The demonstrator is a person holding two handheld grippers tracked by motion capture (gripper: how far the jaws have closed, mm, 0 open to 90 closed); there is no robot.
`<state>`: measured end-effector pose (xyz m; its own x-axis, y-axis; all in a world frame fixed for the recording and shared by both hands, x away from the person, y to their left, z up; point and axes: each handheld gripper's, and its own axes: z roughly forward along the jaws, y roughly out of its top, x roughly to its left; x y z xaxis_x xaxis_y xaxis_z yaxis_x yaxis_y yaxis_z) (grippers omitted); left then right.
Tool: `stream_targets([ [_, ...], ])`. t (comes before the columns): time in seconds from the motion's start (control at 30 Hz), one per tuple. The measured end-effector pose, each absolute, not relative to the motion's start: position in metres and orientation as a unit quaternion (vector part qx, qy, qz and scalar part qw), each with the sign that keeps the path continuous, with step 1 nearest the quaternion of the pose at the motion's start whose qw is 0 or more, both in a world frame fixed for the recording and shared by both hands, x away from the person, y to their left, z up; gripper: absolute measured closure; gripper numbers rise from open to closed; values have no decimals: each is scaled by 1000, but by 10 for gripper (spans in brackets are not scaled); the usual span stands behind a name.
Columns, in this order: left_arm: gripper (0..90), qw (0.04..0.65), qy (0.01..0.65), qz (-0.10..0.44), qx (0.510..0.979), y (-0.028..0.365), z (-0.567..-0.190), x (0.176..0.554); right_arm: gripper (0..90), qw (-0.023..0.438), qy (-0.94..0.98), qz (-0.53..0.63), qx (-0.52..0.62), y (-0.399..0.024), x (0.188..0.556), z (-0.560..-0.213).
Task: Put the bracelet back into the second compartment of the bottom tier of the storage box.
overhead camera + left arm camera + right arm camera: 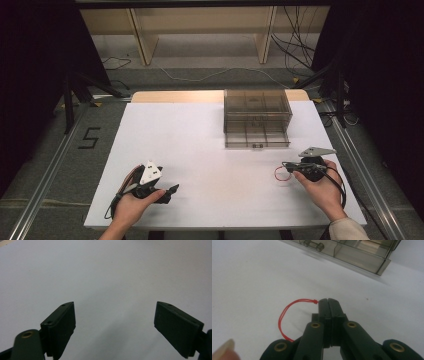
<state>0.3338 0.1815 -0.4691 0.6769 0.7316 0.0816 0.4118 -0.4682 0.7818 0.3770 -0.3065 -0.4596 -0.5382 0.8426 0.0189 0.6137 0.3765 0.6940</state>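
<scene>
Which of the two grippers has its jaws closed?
The right gripper, near the clear drawer box: its jaws are shut on a red string loop. The left gripper has its jaws spread wide over bare white table.

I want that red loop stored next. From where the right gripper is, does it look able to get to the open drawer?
Probably yes. The right gripper, shut on the red loop, sits just in front of the open drawer, with bare white table between them.
</scene>
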Motion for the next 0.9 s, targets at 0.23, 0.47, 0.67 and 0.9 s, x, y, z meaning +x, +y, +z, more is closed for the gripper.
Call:
stream_targets([
  [0.23,173,386,344,209,830,181,-469,334,900,174,810,333,450,-306,379,-458],
  [0.47,173,387,345,206,830,181,-470,334,900,175,810,335,449,-304,382,-456],
  [0.67,174,388,344,205,830,181,-470,334,900,176,809,337,449,-302,385,-454],
  [0.9,173,387,343,204,831,181,-470,334,900,176,808,337,449,-299,389,-451],
])
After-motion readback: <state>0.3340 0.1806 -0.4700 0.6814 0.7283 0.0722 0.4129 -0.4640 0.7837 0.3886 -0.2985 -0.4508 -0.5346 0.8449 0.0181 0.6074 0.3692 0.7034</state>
